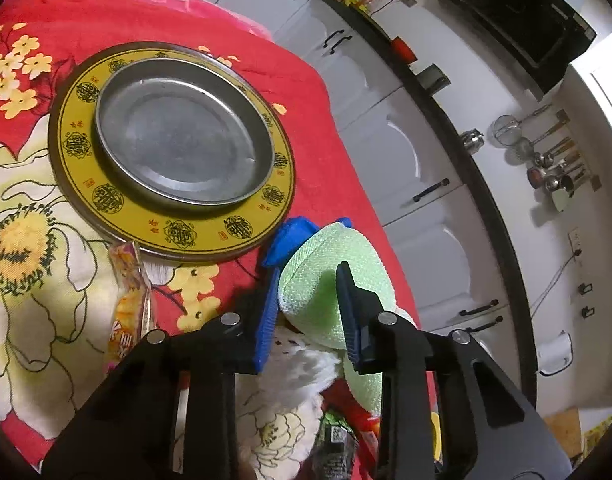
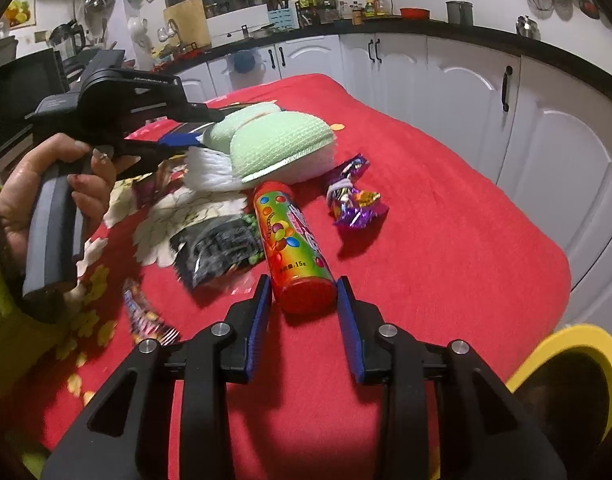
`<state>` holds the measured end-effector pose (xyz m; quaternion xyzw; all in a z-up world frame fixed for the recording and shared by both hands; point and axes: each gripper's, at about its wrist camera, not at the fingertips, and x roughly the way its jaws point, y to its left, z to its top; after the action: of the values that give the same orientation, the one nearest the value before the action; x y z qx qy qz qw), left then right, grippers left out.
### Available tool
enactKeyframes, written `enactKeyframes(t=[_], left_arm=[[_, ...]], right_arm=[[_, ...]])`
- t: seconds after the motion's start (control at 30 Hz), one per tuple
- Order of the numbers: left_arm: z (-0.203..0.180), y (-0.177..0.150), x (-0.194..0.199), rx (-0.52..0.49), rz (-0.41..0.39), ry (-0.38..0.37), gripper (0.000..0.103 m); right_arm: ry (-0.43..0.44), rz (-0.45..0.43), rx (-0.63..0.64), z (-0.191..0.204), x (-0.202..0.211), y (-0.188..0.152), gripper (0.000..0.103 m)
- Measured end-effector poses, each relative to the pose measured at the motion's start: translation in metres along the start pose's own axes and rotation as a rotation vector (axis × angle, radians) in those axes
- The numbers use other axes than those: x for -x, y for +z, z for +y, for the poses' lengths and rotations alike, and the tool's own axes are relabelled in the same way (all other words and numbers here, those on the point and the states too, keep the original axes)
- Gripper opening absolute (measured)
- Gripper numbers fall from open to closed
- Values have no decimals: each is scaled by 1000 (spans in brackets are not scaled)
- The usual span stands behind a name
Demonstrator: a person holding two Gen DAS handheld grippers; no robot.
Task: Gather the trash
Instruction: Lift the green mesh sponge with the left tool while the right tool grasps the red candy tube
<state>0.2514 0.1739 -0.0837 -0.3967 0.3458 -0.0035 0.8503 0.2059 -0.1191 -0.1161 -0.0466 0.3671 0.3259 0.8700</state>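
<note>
My left gripper (image 1: 308, 276) is shut on a pale green and white cleaning pad (image 1: 326, 284), held just above the red cloth; from the right wrist view the same pad (image 2: 277, 140) hangs in that gripper (image 2: 193, 136). My right gripper (image 2: 303, 284) is open, its blue fingers on either side of the red cap end of a colourful candy tube (image 2: 291, 240) lying on the cloth. A purple wrapper (image 2: 356, 196), a black snack bag (image 2: 217, 246) and a small wrapper (image 2: 145, 314) lie nearby. An orange wrapper (image 1: 131, 300) lies left of the left gripper.
A metal dish (image 1: 183, 136) sits on a yellow round tray (image 1: 105, 200) on the flowered red cloth. White cabinets (image 2: 446, 80) and a black counter stand behind the table. A yellow-rimmed bin (image 2: 578, 364) is at the lower right, off the table edge.
</note>
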Motion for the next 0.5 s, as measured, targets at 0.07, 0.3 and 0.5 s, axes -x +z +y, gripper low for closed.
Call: enactKeyframes(t=[0.07, 0.3, 0.5], left_arm=[[-2, -2, 4, -8, -4, -11, 17], [-14, -11, 25, -65, -37, -41, 10], [-30, -21, 49, -122, -68, -75, 7]], right_arm=[[5, -1, -19, -2, 4, -4, 31], [4, -35, -69, -4, 23, -12, 31], [5, -61, -84, -3, 35, -16, 30]])
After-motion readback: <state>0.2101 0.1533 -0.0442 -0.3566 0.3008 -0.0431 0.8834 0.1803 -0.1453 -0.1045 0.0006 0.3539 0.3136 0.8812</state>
